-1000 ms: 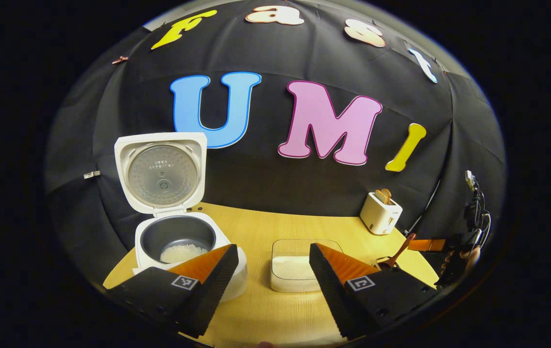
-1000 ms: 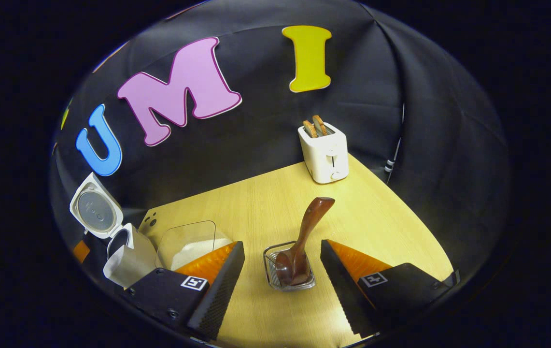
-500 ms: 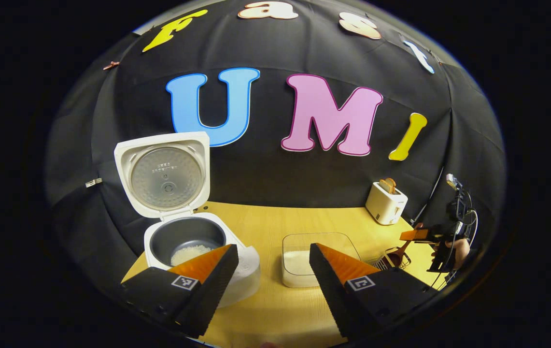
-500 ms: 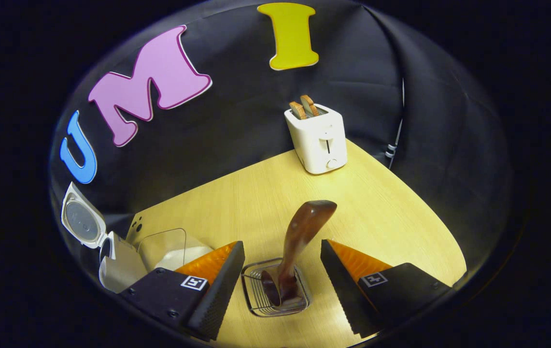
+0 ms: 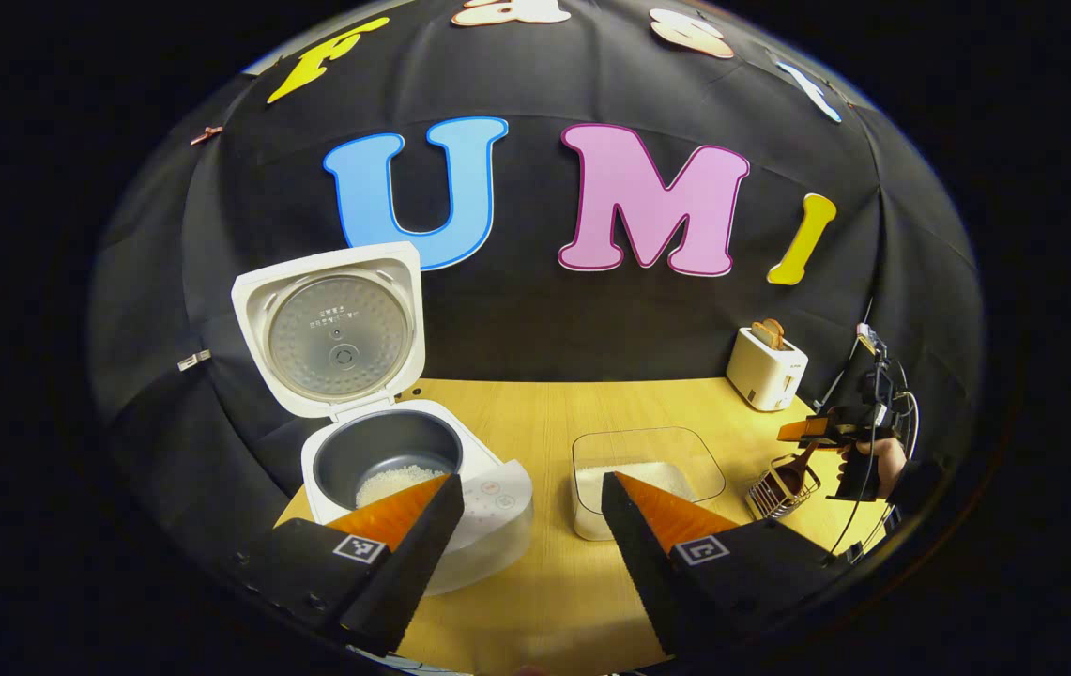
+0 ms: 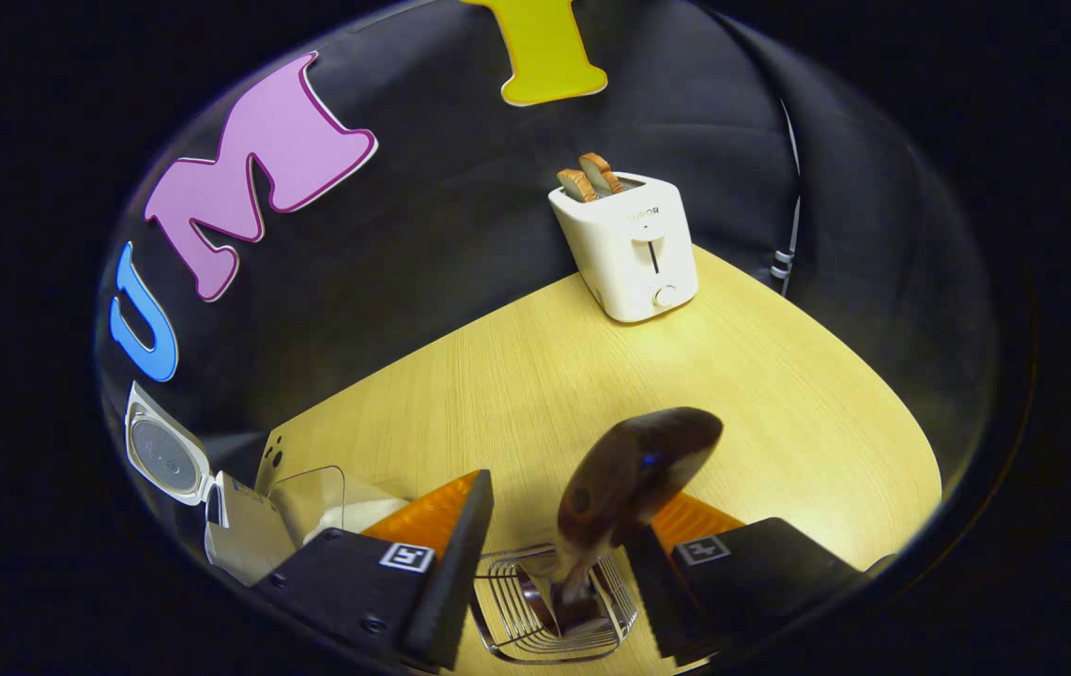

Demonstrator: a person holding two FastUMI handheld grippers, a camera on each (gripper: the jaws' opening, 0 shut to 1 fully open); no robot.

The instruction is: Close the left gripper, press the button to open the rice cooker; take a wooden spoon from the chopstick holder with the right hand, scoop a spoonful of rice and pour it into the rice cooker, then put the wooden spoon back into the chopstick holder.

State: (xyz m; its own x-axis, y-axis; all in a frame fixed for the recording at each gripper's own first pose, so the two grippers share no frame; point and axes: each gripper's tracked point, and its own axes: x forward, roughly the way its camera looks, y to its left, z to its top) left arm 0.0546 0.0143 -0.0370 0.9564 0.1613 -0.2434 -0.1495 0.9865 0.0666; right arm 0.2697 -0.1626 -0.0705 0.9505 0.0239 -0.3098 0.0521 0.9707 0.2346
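With my right gripper (image 6: 549, 573) jaws wide open astride the wooden spoon (image 6: 624, 488) leaning in the chopstick holder (image 6: 549, 610), I'd clamp its stiff, light, smooth handle mid-shaft; my left gripper (image 5: 527, 545) jaws gape empty near the rice cooker (image 5: 422, 469).

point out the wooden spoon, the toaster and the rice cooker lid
wooden spoon (image 6: 634, 469), right gripper view, on the broad end of its handle
toaster (image 6: 634, 253), right gripper view, on its front face
rice cooker lid (image 5: 336, 330), left gripper view, on the round inner plate
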